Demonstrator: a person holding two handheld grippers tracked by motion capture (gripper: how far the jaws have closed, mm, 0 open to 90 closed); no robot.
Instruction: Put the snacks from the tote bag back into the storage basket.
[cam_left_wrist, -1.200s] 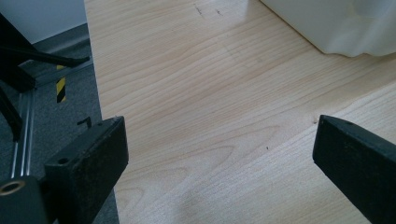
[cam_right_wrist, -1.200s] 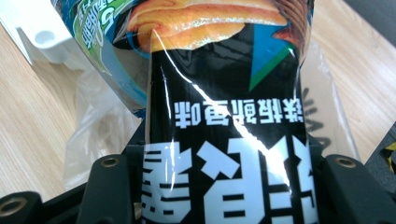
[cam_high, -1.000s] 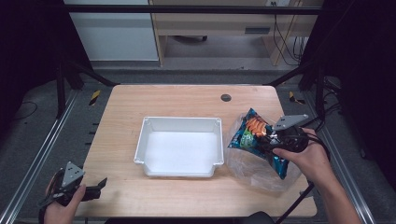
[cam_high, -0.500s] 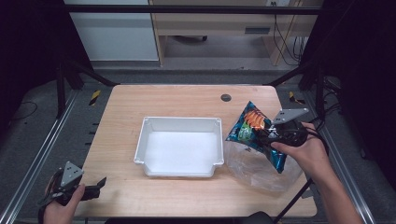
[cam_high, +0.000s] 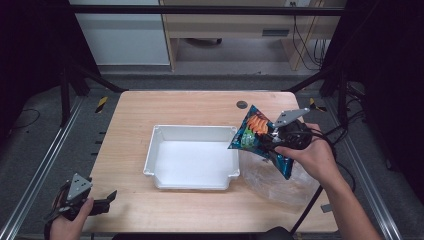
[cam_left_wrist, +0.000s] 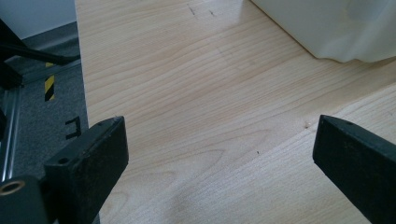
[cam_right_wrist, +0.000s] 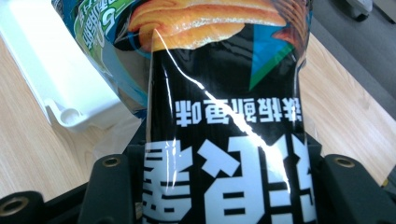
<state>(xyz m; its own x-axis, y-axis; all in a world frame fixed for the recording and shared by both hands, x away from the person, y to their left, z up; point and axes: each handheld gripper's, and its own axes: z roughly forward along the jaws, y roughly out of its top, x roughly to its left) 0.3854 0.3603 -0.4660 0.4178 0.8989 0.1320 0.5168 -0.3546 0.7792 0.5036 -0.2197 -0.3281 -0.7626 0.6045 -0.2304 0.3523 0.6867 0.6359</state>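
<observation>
A glossy blue and black snack bag (cam_high: 257, 135) with orange crisps printed on it hangs in the air at the right of the table, its upper corner over the right rim of the white tray (cam_high: 192, 134). My right gripper (cam_high: 272, 141) is shut on that snack bag (cam_right_wrist: 224, 116), which stands up between the two black jaws, its print upside down. A crumpled clear plastic bag (cam_high: 277, 177) lies on the table beneath it. At the front left corner my left gripper (cam_high: 107, 200) stays open above bare wood (cam_left_wrist: 205, 107), nothing between its fingers.
A small dark round disc (cam_high: 242, 104) lies near the table's far edge. Metal rails run along both sides of the table, with a yellow-and-black marker (cam_high: 101, 103) on the floor at the left. A white tray corner (cam_left_wrist: 336, 28) shows in the left gripper view.
My right gripper has lifted the snack bag up and leftward, away from the clear plastic bag and toward the tray's right rim. The left gripper has stayed put.
</observation>
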